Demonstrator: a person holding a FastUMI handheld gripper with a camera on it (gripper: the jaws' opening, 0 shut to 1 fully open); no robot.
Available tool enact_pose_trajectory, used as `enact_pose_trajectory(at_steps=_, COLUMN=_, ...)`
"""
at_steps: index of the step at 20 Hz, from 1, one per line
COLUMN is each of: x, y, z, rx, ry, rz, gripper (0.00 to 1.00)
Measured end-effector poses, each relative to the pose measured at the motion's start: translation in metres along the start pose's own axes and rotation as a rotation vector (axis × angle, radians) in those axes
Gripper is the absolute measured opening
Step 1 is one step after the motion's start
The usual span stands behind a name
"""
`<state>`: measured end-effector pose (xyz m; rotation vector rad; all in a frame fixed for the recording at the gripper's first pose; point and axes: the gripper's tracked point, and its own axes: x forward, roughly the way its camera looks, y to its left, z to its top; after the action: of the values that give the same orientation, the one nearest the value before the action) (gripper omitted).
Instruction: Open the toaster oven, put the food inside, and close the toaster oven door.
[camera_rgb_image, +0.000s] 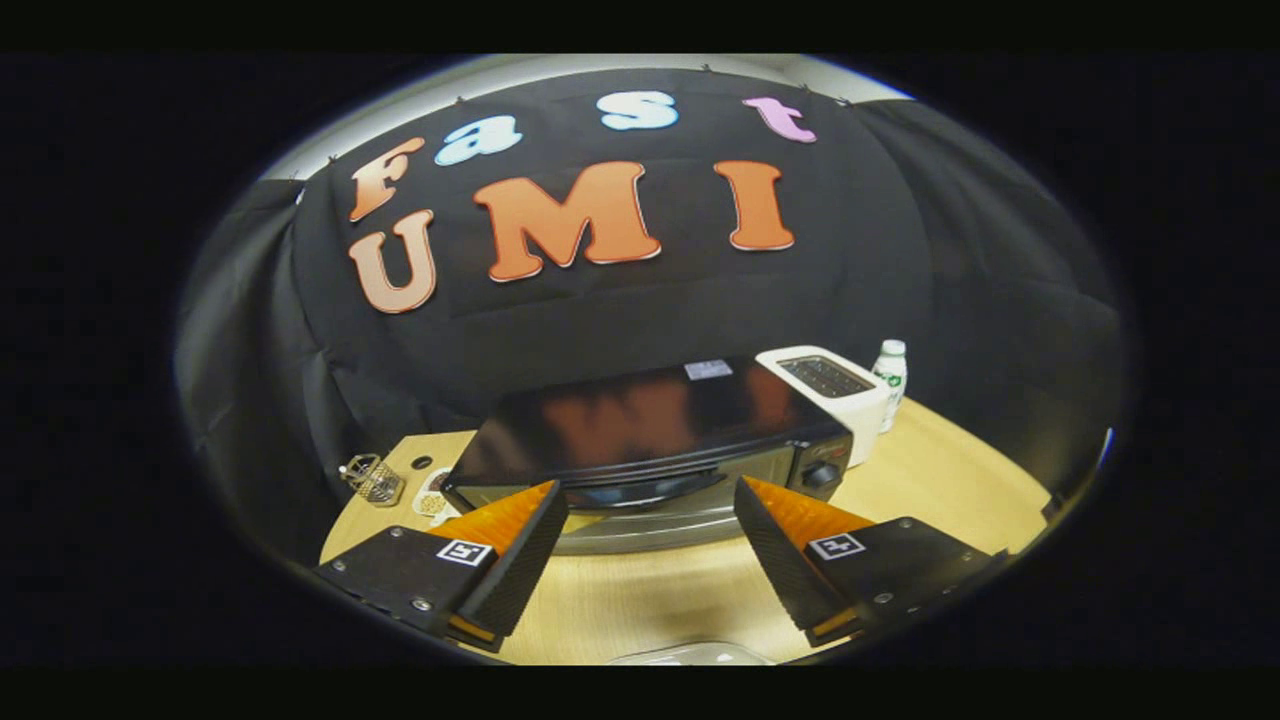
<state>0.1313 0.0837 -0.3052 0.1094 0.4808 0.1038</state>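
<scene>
Gripper (648, 505) spread wide, holding nothing; the toaster oven (640, 430) sits just ahead of the fingertips, mid-table (930, 480).

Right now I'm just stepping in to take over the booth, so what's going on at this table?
A person is holding a claw over a wooden table, its fingers spread wide and gripping nothing. Just ahead of them sits a black toaster oven; its door appears to be closed. Beside the oven stand a white toaster and a small bottle; on the oven's other side is a small wire basket. Nothing has been put inside yet.
</scene>
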Motion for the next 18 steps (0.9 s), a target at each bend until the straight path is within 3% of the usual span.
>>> enact_pose_trajectory(at_steps=11, x=-0.101, y=-0.004, z=0.135, rx=-0.054, ry=-0.188, rz=-0.018, gripper=0.99)
enact_pose_trajectory(at_steps=18, x=-0.162, y=-0.018, z=0.171, rx=-0.056, ry=-0.266, rz=-0.057, gripper=0.99)
